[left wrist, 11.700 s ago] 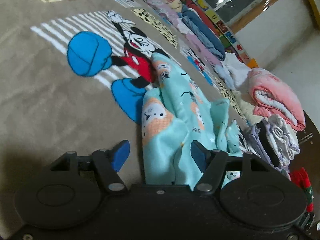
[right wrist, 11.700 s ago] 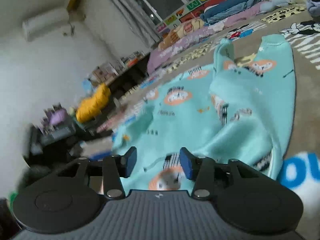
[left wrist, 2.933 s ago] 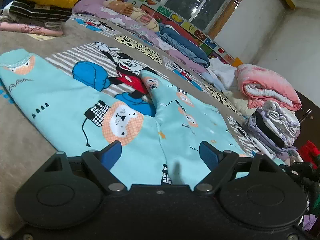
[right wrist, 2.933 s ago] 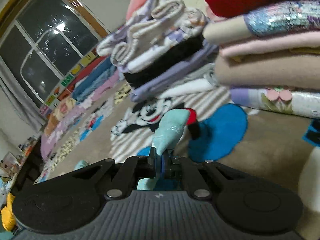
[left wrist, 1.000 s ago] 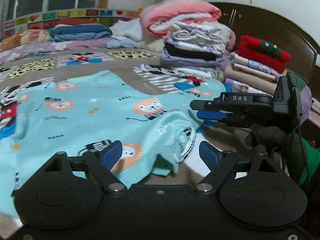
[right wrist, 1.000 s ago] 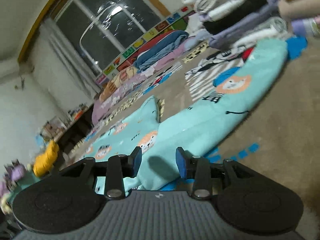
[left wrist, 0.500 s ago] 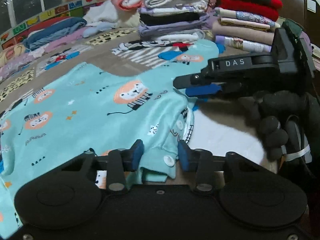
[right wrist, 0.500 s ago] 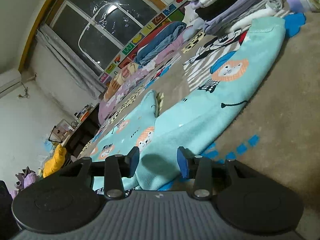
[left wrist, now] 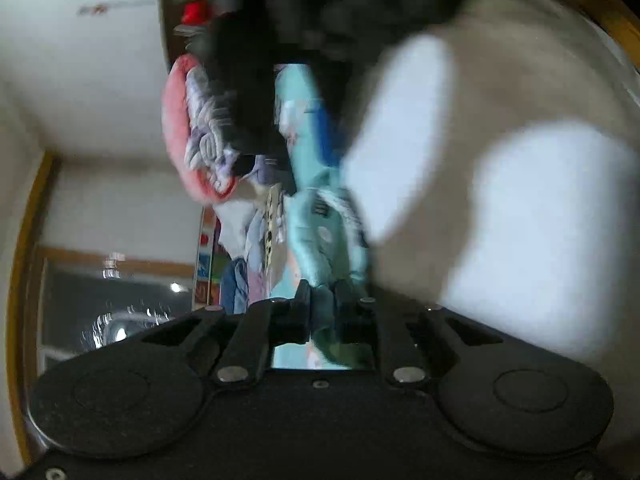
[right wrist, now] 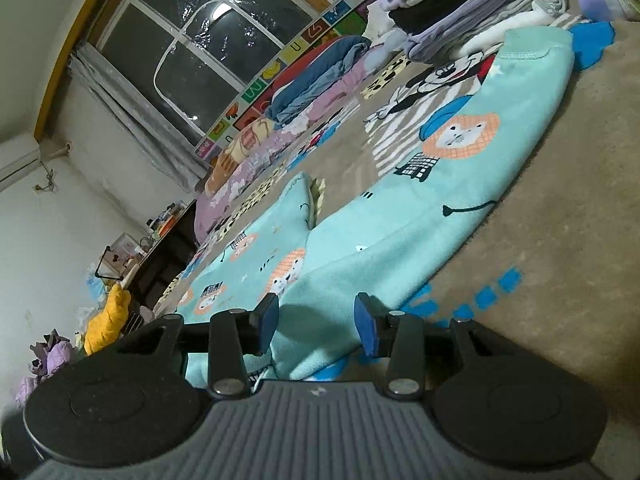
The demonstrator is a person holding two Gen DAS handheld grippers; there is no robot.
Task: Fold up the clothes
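Close to your left gripper (left wrist: 320, 294), the picture is turned on its side and very blurry. Its jaws are closing, with a bit of the teal pajamas (left wrist: 316, 236) between them. The cloth runs away from the jaws and soon gets hard to see. A dark shape (left wrist: 256, 92) farther off hides part of it, and you cannot tell what that shape is. Big white patches (left wrist: 540, 240) on the brown blanket (left wrist: 520, 92) are smeared too. A pink and white stack (left wrist: 192, 128) shows past the dark shape, but its edges are fuzzy.

Your right gripper (right wrist: 316, 318) is partly open and low over the pajamas (right wrist: 400, 220), with cloth lying between the blue pads (right wrist: 366, 322). They do not press on it. The pajamas lie flat on the blanket (right wrist: 560, 240), one end reaching far off to the piles (right wrist: 460, 4) of folded clothes, which are cut off at the top. More bedding (right wrist: 316, 68) lies under the window (right wrist: 208, 40).
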